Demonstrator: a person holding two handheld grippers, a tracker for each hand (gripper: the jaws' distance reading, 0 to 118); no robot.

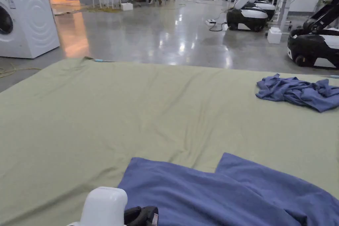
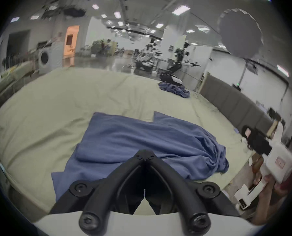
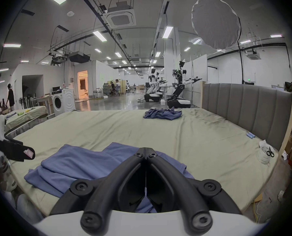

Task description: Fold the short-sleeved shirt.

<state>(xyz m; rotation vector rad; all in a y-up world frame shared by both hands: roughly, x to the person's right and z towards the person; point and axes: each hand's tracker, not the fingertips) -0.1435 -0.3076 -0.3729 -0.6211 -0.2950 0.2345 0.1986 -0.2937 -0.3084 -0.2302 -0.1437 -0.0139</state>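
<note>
- Shirt [image 1: 212, 193]: blue, lying partly folded at the near edge of the bed [image 1: 99, 114], on the green sheet. One folded layer lies over the left part; the right side is bunched in wrinkles (clearest in the left gripper view [image 2: 142, 142]).
- Left gripper [image 2: 145, 156]: jaws pressed together at the tips, nothing between them. They sit just above the near part of the shirt; whether they touch the cloth cannot be told. In the head view its white body and black front [image 1: 140, 216] show at the bottom edge, by the shirt's near left corner.
- Right gripper [image 3: 145, 152]: jaws pressed together, holding nothing, poised over the shirt's right half [image 3: 77, 164]. In the left gripper view it shows at the far right [image 2: 254, 137], held by a hand [image 2: 267, 187], off the side of the bed.
- Second garment [image 1: 298, 92]: blue, crumpled, at the far right of the bed, well apart from the shirt.
- Surroundings: washing machine [image 1: 26, 21] far left beyond the bed; padded headboard [image 3: 244, 106] along the right side (right gripper view); scissors [image 3: 270, 153] on a white object at the right edge.
</note>
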